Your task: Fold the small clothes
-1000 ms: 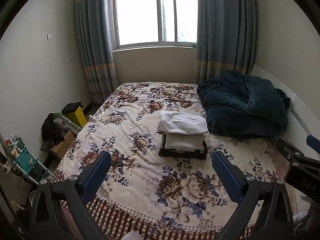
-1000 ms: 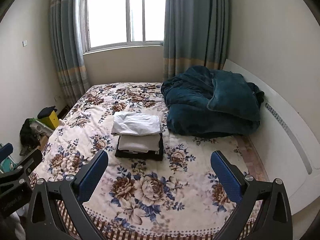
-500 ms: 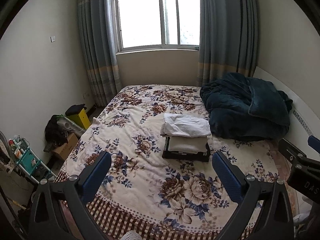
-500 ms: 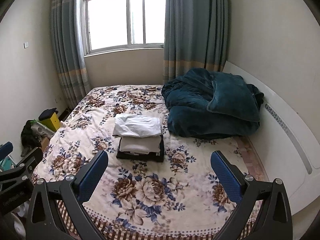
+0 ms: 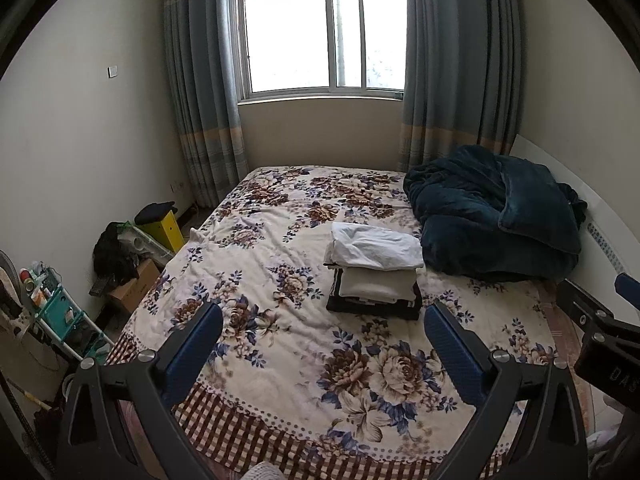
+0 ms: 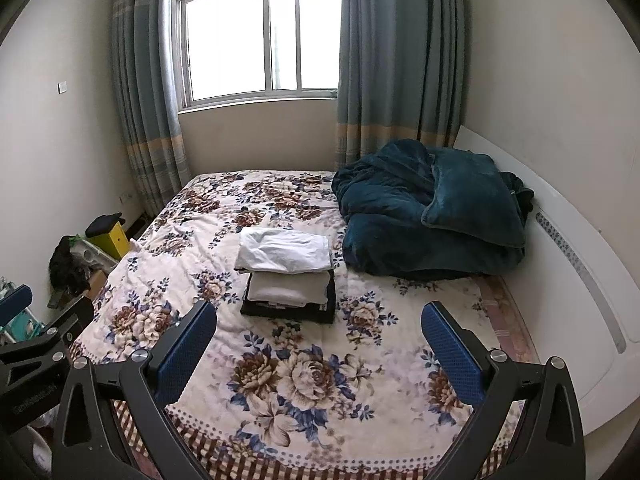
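Clothes (image 5: 374, 276) lay in a neat stack mid-bed (image 5: 280, 320), beside a dark blue duvet (image 5: 492, 220) heaped toward the headboard. A white piece sat on top, slightly askew and overhanging a cream one, with a dark garment at the base.

They would likely handle as light, soft, limp fabric: nothing fragile, but the layers could slide on each other, and a pinch on one edge would probably peel off only the top piece. The better hold seemed to be a folded edge or corner of the white piece, with the other tool steadying the stack.

Both tools were held back over the foot of the bed, well apart from the stack. The left gripper (image 5: 322, 344) had its blue pads spread wide with nothing between them; the stack showed beyond them, nearer the right-hand pad. The right gripper (image 6: 318, 340) was equally spread and empty, the stack appearing beyond its left pad.

No unfolded garment was visible on the bed, so the folding looked done.
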### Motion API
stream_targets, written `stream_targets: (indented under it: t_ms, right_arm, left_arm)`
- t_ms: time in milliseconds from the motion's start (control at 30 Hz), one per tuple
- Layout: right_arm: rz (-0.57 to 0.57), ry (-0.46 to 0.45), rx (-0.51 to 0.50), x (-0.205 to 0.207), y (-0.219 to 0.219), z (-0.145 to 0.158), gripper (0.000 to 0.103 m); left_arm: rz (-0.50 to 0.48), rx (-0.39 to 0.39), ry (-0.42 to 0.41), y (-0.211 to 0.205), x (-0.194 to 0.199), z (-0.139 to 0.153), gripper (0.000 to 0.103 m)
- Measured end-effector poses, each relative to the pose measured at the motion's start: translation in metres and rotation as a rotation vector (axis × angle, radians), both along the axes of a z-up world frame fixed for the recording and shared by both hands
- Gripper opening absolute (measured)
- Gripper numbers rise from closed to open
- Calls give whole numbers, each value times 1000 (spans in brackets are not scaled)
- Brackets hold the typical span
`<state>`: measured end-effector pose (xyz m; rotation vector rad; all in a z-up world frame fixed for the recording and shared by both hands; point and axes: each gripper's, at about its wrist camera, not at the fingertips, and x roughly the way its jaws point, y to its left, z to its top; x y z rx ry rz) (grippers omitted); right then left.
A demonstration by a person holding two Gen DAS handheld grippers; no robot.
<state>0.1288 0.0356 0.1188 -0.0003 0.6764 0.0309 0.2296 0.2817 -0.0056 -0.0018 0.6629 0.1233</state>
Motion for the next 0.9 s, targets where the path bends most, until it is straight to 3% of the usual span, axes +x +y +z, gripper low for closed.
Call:
stream_targets:
  t_ms: [900]
  right_arm:
    - [-11,-7,23,-15,7,-3,103]
  left_arm:
    - [20,1,-19,0,-8,10,103]
